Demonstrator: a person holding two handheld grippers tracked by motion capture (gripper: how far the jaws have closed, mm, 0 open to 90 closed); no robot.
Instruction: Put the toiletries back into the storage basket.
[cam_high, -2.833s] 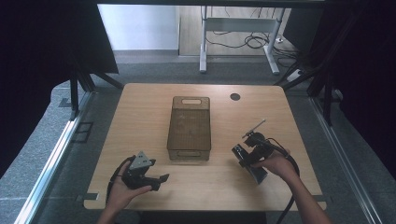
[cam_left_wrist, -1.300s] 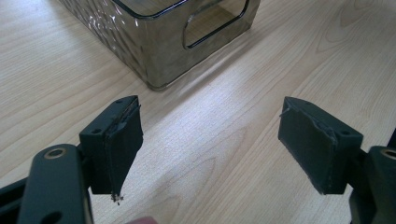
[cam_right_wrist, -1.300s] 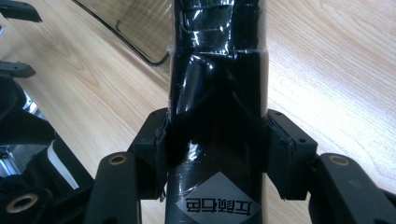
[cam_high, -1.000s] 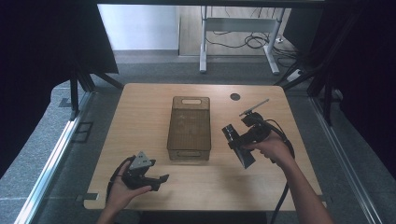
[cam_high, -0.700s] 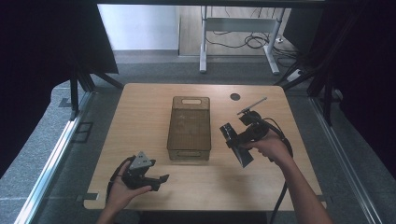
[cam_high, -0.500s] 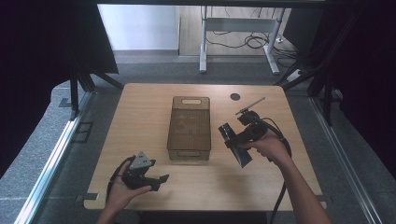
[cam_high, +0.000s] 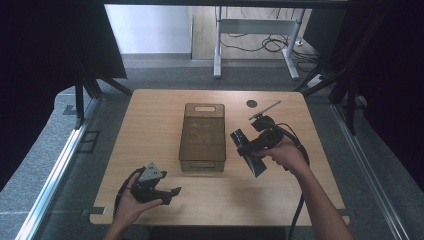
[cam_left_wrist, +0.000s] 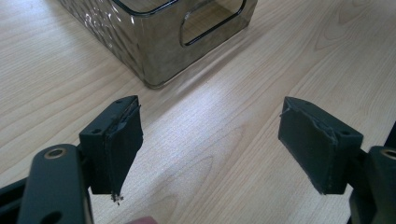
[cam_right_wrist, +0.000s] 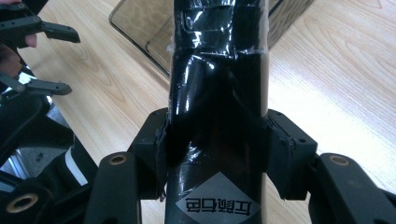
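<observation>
**A:** What's on the worktop (cam_high: 150, 120)?

**B:** A smoky, see-through bin (cam_high: 202, 137) stands at its middle, long side running from the near edge toward the far edge, with a handle slot in each short wall. A small dark round disc (cam_high: 251, 103) lies near the far right corner.

**A:** And the left hand-held gripper (cam_high: 167, 192)?

**B:** It sits low by the near left corner, held in the person's left hand (cam_high: 131, 205), a grey three-cornered plate on top. In the left gripper view its jaws stand wide apart with bare wood between them and nothing held. The near corner of the bin is just ahead of them, apart from both pads.

**A:** The right one?

**B:** The right hand-held gripper (cam_high: 248, 150) is up over the right half of the worktop, just beside the bin's right wall, in the person's right hand (cam_high: 280, 152). Its jaws are closed on a glossy black package (cam_right_wrist: 217, 93), wrapped in clear tape near the top and bearing a grey diamond label. In the right gripper view both pads press its sides, and the package rises across the bin's rim behind it.

**A:** Is the package touching the bin?

**B:** I cannot tell.
</observation>
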